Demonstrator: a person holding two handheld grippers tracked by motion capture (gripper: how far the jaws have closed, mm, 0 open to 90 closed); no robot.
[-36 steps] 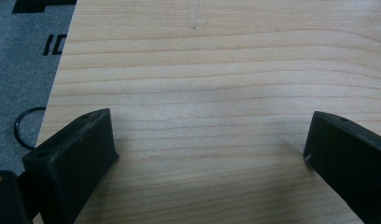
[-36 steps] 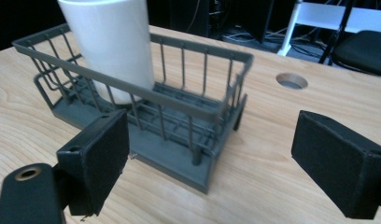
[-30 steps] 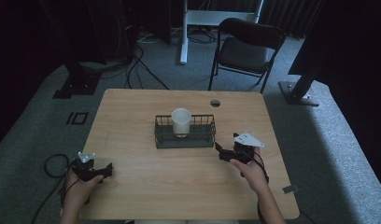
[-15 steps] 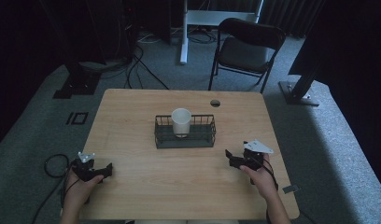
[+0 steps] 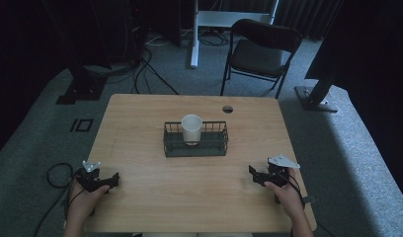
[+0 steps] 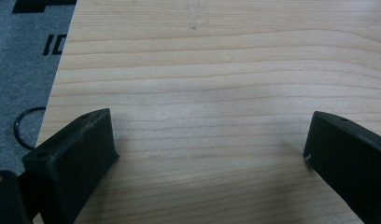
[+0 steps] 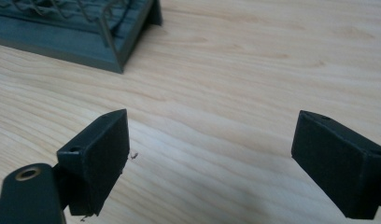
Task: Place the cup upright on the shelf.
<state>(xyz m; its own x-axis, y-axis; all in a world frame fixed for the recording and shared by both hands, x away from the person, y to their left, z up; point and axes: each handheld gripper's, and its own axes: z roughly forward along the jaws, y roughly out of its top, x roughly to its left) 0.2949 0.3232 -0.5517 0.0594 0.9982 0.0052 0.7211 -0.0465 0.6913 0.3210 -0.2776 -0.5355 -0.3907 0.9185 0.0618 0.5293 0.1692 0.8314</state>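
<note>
Now resting low on the table (image 5: pixel 140 113), well short of the rack (image 5: pixel 195 145): left gripper (image 5: pixel 106 183) at its near left, right gripper (image 5: pixel 255 175) at its near right, both with jaws spread wide, empty. White cup (image 5: pixel 191 129) upright inside rack.

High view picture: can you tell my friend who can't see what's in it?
A white cup stands in a dark wire basket mid-table. Nearer, the left gripper and right gripper sit open, one in each hand.
</note>
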